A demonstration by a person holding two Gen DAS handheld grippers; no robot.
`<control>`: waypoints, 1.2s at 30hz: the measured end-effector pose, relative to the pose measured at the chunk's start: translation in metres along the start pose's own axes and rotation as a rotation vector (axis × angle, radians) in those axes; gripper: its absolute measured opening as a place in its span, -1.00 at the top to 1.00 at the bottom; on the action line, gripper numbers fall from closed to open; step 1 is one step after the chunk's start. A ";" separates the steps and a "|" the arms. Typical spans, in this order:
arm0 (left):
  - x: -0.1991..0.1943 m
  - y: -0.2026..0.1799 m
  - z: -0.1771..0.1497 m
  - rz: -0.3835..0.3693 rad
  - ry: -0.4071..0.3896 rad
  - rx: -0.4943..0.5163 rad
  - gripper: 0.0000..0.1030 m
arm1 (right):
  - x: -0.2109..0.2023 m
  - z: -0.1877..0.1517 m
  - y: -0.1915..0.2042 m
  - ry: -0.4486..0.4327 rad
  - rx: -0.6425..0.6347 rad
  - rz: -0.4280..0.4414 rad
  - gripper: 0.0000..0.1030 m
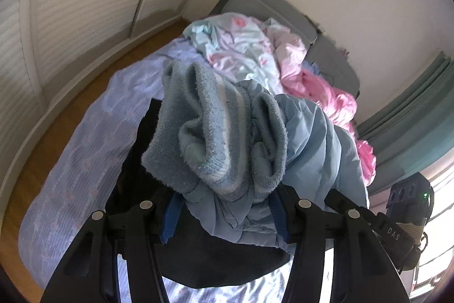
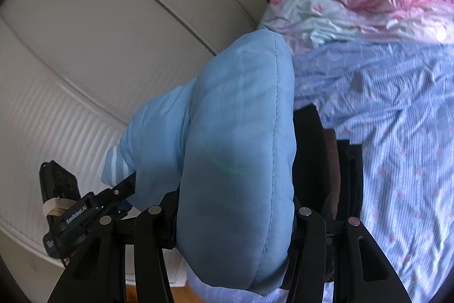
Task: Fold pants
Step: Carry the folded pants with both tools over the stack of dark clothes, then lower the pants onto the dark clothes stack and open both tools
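Pants (image 1: 317,138), light blue, hang bunched and unfolded above the bed (image 2: 397,110), both the left gripper (image 1: 224,206) and the right gripper (image 2: 232,217) clamped on them

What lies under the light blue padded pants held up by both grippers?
Under the light blue padded pants lie folded dark garments on a blue striped floral bedsheet. The pants hide most of that dark pile, so how many pieces it holds cannot be seen.

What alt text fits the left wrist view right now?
The left tool grips light blue pants by their ribbed cuffs, held above a bed with a lilac sheet. Pink and floral bedding is bunched behind.
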State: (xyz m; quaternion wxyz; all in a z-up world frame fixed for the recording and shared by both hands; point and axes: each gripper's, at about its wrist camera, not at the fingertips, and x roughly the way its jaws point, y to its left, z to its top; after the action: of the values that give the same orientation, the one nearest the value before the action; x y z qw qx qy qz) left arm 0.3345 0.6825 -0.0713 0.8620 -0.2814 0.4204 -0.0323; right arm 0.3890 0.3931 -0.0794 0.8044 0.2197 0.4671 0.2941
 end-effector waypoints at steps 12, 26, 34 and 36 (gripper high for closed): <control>0.040 0.027 -0.006 0.053 0.073 0.004 -0.08 | 0.040 -0.009 -0.017 0.085 0.016 -0.084 -0.03; 0.050 0.045 -0.013 0.070 0.133 -0.019 -0.44 | 0.045 -0.010 -0.025 0.101 -0.001 -0.200 -0.51; 0.026 0.038 -0.007 0.142 0.094 -0.013 -0.59 | 0.020 -0.005 0.001 0.037 -0.083 -0.278 -0.51; 0.016 0.036 -0.005 0.153 0.065 -0.011 -0.60 | 0.019 -0.006 0.004 0.034 -0.097 -0.287 -0.51</control>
State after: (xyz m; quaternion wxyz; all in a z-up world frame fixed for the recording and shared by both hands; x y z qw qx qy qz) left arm 0.3348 0.7058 -0.1030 0.8463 -0.2517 0.4687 0.0269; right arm 0.3901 0.4092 -0.0910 0.8400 0.1064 0.4923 0.2018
